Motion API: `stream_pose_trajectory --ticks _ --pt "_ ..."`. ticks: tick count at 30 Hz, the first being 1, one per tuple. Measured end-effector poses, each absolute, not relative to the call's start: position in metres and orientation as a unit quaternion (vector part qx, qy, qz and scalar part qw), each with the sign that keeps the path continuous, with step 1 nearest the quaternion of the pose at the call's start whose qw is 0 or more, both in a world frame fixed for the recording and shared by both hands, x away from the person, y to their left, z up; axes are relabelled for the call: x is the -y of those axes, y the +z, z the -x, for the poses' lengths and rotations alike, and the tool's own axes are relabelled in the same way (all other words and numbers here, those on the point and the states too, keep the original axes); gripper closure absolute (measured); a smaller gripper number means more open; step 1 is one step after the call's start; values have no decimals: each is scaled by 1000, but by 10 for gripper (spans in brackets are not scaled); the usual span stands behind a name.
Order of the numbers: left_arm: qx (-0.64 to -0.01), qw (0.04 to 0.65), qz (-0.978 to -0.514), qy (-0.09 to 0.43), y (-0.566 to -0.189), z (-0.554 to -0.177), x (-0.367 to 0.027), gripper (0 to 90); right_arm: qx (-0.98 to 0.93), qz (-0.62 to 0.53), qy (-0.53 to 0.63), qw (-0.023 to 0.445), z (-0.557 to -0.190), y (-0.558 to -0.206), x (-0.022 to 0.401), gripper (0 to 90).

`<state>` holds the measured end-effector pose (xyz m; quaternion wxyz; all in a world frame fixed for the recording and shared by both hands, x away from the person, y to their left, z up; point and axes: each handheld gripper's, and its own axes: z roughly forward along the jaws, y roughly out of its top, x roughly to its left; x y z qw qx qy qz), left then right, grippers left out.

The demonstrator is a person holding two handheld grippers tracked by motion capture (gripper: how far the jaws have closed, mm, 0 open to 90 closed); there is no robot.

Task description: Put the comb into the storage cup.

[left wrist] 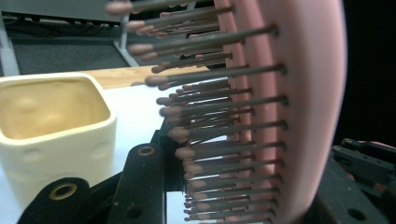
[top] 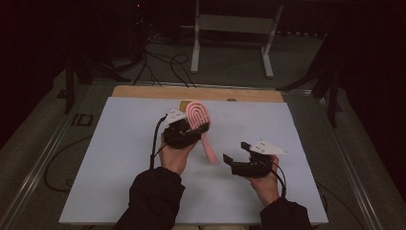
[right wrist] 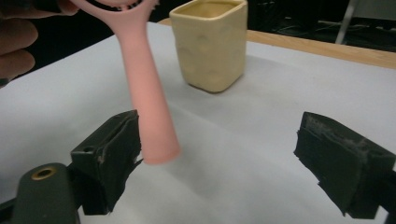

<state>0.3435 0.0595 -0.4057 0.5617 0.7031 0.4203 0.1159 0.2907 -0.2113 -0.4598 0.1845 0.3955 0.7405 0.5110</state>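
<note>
A pink hairbrush [top: 198, 115] is held off the table by its head, with my left gripper [top: 191, 129] shut on it. Its dark bristles [left wrist: 210, 121] stick out to the left in the left gripper view, and the pink back [left wrist: 303, 93] rises on the right. The brush's handle [right wrist: 147, 93] hangs down just beside the left jaw of my right gripper [right wrist: 219, 144]. That gripper stands open, its pads apart from the handle. A cream square cup [right wrist: 212, 42] stands upright on the white sheet behind the brush.
A white sheet [top: 119, 158] covers the table, with a wooden edge [top: 143, 91] at the far side. Beyond it stand a metal frame [top: 230, 28] and cables on the floor. A hand [right wrist: 16, 42] holds the left gripper.
</note>
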Motion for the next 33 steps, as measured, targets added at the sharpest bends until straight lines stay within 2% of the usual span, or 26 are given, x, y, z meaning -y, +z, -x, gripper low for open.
stream_pose_trajectory --ticks 3,19,33 --pt "-421 561 -703 119 -403 -344 -62 628 -736 -398 516 185 -288 -461 220 102" --pt "-422 560 -701 129 -391 -348 -73 628 -726 -409 501 232 -269 -481 249 104" --pt "-420 557 -702 144 -377 -353 -83 628 -713 -425 502 242 -264 -489 264 106"
